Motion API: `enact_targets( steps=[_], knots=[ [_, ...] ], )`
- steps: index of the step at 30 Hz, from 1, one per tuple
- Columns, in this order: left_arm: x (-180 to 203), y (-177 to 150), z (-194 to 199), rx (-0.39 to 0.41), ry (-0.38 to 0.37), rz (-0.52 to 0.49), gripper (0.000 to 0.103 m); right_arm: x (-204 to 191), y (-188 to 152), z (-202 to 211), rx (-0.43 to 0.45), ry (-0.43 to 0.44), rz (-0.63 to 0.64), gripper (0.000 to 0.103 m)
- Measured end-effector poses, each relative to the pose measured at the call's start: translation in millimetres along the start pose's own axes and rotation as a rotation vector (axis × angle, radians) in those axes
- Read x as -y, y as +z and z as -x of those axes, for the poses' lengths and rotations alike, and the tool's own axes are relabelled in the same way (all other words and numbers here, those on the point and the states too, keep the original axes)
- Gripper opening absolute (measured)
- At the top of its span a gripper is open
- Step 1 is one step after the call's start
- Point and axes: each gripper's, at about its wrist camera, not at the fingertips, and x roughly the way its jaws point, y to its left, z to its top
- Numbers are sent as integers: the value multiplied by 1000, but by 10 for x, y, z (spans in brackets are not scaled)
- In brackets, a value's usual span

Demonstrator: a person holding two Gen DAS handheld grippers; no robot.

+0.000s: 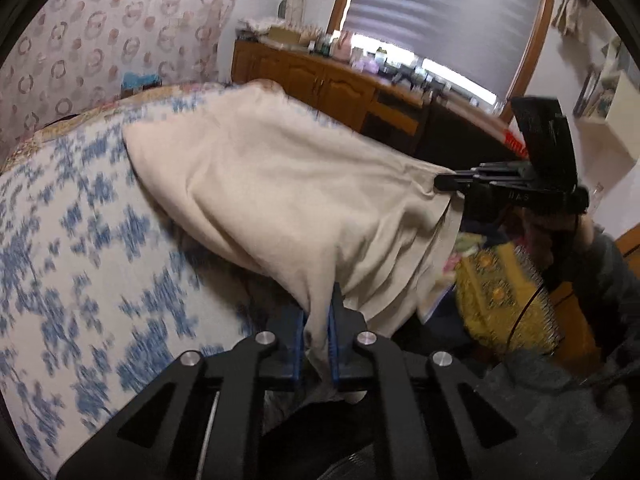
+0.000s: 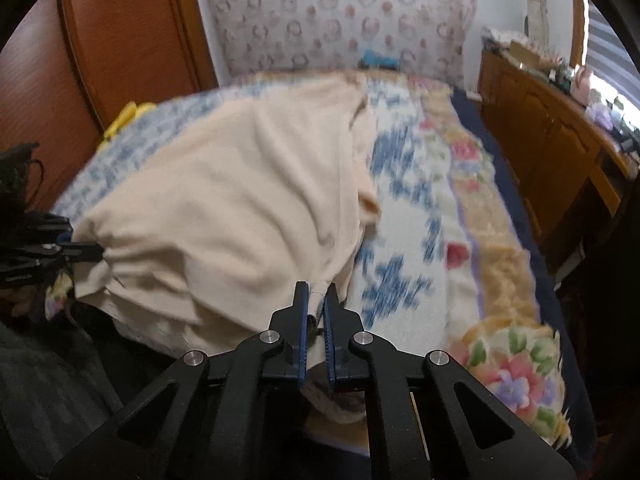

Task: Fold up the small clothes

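A cream garment (image 1: 280,184), soft and wrinkled, is spread over the blue-and-white patterned blanket (image 1: 80,240) on the bed. Its near edge is lifted off the blanket at 2 corners, so the cloth stretches between them in drawn folds and sags in the middle. The far part lies rumpled on the blanket.

Cream garment (image 1: 280,200): soft matt knit cloth, creased; blanket (image 1: 80,240) under it: fuzzy matt fabric w/ blue print; left gripper (image 1: 318,320) matt black plastic, blue ribbed pads, shiny metal pins; cabinet (image 1: 320,80) beyond garment: glossy brown wood.
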Motion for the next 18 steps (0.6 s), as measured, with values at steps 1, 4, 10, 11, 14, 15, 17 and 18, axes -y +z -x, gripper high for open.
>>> enact_targets(
  steps=[1,4,10,11,14,15,17,18],
  knots=[
    [-10,59,55,15,-10,7,6,-6,49,45,14,4,1,4],
    [-9,245,218,67,-1,-23,6,-38,252,184,57,1,29,4],
    [-265,638,212,94,14,-8,6,5,714,122,113,3,56,4],
    [-346,718,199,97,14,5,7,32,805,86,119,9,53,4],
    [-586,972,119,111,49,21,7,104,1159,-111,141,15,50,4],
    [-708,1090,63,111,68,28,7,132,1289,-205,146,13,51,4],
    [-908,1251,-40,111,96,45,8,196,1511,-419,144,5,46,4],
    [-1017,1323,-109,107,104,62,8,226,1584,-497,142,2,42,4]
  ],
)
